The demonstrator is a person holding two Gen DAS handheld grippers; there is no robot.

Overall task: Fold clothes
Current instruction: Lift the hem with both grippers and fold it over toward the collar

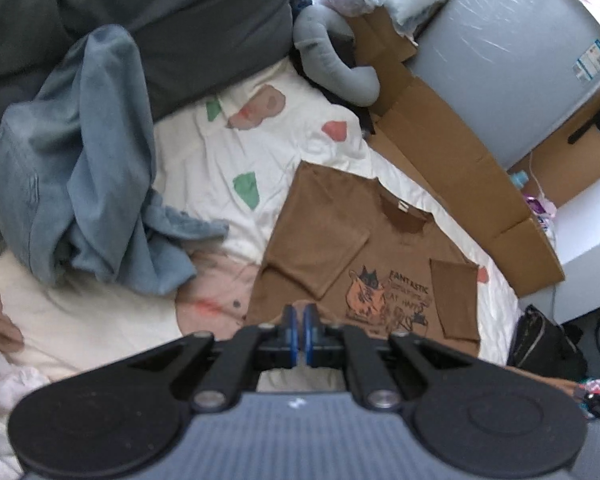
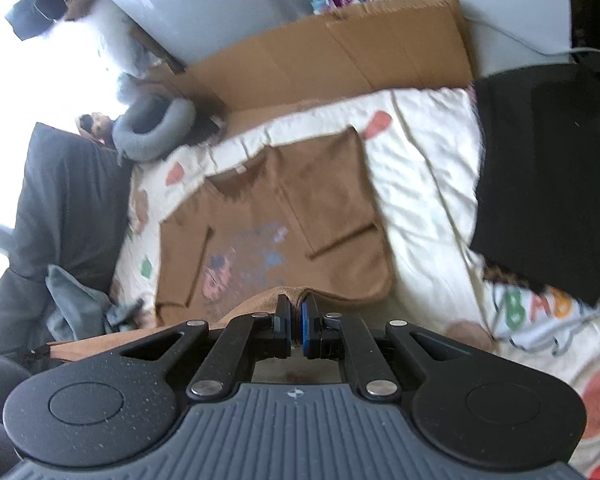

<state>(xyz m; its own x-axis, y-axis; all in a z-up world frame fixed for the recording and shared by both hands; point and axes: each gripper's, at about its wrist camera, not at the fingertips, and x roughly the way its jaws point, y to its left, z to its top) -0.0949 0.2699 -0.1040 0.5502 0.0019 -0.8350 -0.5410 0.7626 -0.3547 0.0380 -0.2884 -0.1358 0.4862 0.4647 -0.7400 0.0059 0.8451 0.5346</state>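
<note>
Left wrist: left gripper (image 1: 300, 330) jaws pinching shut on the near hem of the brown t-shirt (image 1: 320, 224), lying on the bed (image 1: 188, 168) (sleeves already folded in).

Right wrist: right gripper (image 2: 296, 326) clamping the same hem, raising it. Next: carrying it far toward the collar.

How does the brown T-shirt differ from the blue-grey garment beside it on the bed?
The brown T-shirt lies spread flat, both sleeves folded in over the chest; the blue-grey garment sits in a rumpled heap against the dark cushion. The T-shirt carries a cat print with lettering; the blue-grey garment shows none. The T-shirt's lower hem is pinched in the right tool; the blue-grey garment lies untouched. Both rest on the white patterned bedsheet.
</note>
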